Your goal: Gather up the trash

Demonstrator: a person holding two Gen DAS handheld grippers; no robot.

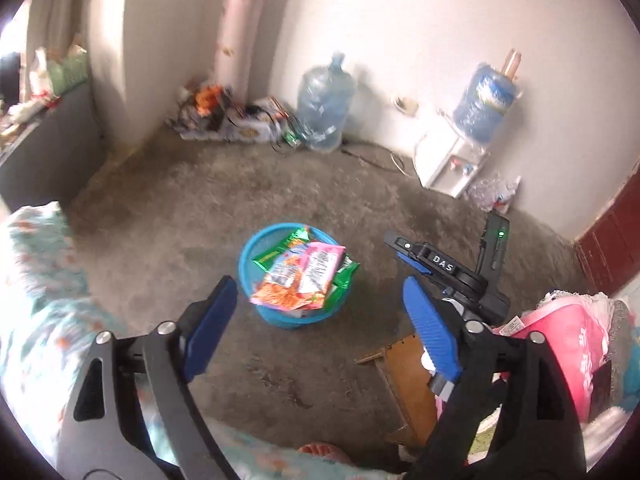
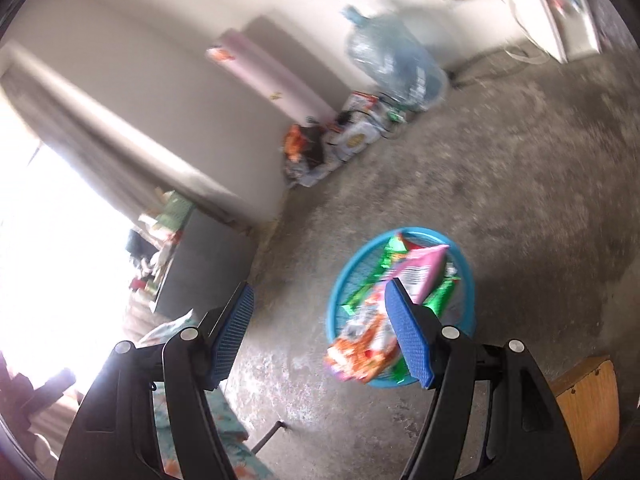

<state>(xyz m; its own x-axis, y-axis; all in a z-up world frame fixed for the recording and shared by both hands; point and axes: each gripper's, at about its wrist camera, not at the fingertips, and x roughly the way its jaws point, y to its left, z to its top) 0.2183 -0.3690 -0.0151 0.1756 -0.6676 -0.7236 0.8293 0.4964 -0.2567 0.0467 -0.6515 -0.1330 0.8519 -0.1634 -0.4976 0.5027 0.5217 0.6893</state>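
Observation:
A blue mesh waste basket (image 1: 250, 258) stands on the concrete floor, filled with snack wrappers (image 1: 300, 276) in orange, pink and green. In the left wrist view my left gripper (image 1: 320, 304) is open and empty, held above and just in front of the basket. The right gripper's black body with blue pads (image 1: 430, 264) shows to the basket's right. In the right wrist view the basket (image 2: 340, 300) with its wrappers (image 2: 360, 348) sits just behind my right fingertip. My right gripper (image 2: 320, 300) is open and empty.
A large water jug (image 1: 324, 108) and a pile of clutter (image 1: 228, 116) sit against the far wall, beside a rolled mat (image 1: 238, 28). A white water dispenser (image 1: 452, 160) stands at right. A floral-covered bed (image 1: 36, 300) is at left, a wooden stool (image 1: 408, 368) and pink bag (image 1: 568, 344) at right.

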